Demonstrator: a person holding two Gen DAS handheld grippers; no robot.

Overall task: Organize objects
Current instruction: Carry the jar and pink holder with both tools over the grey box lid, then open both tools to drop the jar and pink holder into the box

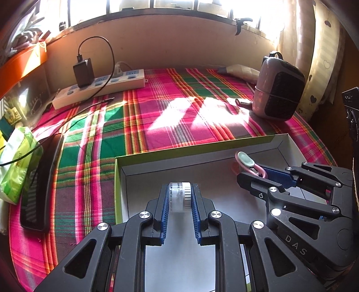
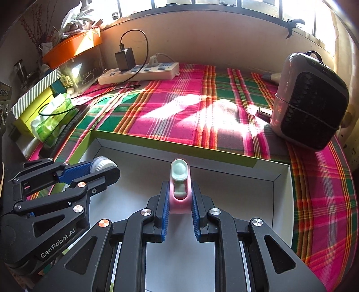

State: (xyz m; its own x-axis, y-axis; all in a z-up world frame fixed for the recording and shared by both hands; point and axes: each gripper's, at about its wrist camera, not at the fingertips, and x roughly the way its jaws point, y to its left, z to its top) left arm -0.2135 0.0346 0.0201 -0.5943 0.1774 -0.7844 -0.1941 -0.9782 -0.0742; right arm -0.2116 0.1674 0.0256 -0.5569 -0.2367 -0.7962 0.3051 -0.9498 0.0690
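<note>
desk: covered by a pink, green and red plaid cloth (image 1: 179, 107)
wall: plain beige (image 1: 179, 45)
window: barred (image 2: 202, 4)
light: sun patches on cloth

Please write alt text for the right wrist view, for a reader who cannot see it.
The right tongs grip a pink clip over an open white box on a plaid cloth. At left, the left tongs hold a small white roll.

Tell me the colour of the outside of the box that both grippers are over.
Lime green outside, white inside. The box shows it best in the right wrist view.
</note>
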